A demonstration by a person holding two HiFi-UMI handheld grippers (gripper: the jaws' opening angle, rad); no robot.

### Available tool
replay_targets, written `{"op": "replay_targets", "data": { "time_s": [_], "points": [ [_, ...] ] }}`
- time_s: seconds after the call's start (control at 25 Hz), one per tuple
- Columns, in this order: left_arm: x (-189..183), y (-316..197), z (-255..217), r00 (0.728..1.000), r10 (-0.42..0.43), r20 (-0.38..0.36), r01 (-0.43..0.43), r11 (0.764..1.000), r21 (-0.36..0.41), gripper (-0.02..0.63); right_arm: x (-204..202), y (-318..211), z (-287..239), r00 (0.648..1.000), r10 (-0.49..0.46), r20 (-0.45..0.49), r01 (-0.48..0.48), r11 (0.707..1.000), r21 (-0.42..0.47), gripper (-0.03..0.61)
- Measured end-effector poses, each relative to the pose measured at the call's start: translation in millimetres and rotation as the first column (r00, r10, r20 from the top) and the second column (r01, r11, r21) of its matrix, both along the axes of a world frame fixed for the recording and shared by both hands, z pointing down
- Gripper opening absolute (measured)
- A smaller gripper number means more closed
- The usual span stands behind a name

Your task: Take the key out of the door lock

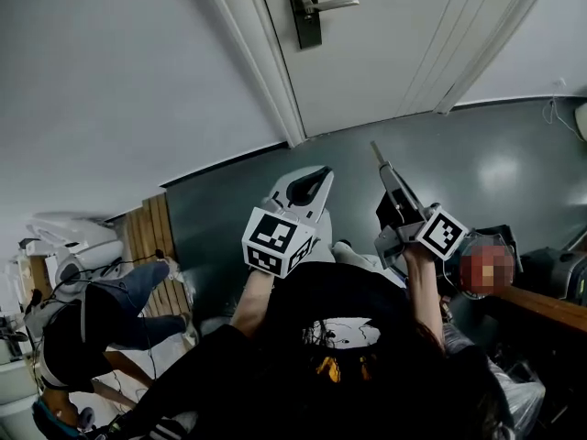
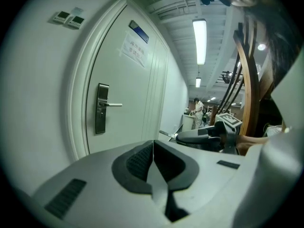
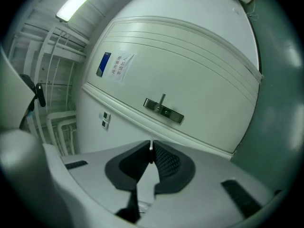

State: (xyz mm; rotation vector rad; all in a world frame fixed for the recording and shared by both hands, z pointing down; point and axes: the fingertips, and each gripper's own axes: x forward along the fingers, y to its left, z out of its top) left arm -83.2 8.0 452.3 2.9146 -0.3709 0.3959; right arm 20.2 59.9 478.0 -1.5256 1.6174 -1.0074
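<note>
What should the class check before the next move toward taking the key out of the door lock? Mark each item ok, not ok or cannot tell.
1. Key visible in the lock: cannot tell, too small to make out.
2. Left claw empty: ok, jaws together with nothing between them.
3. Right claw open for a grasp: not ok, jaws together; a pale sliver shows at the tips, and what it is cannot be told.
4. Claws near the lock: not ok, both are well back from the door.
5. Door shut in its frame: ok.
</note>
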Motion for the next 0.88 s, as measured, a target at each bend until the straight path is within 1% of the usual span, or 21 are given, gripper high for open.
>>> {"op": "replay_targets", "data": {
  "time_s": [0.16,0.36,0.56,0.68,0.88],
  "points": [
    [1.9,16.2,-4.7,1.0,0.019,-0.001,-0.019,1.0,0.009,0.009,1.2,14.1,-9.1,0.999,0.006,-0.034,-0.005,1.0,0.013,0.021],
    [1.2,10.1,-3.2,0.999,0.041,0.002,-0.041,0.999,-0.006,0.009,1.0,8.4,-14.5,0.998,0.025,-0.055,-0.025,1.0,0.005,0.021],
    [2.0,29.9,4.7,0.998,0.061,0.022,-0.061,0.998,-0.013,0.009,5.1,26.7,-13.9,0.994,0.037,-0.102,-0.038,0.999,-0.006,0.021],
    [-4.4,14.0,4.4,0.997,0.068,0.028,-0.067,0.997,-0.035,0.009,5.1,11.6,-18.0,0.991,0.046,-0.123,-0.049,0.998,-0.025,0.021],
    [-20.1,-38.8,12.0,0.997,0.066,0.047,-0.063,0.996,-0.065,0.009,3.3,-36.7,-15.0,0.99,0.076,-0.118,-0.083,0.995,-0.051,0.02]
  ]
}}
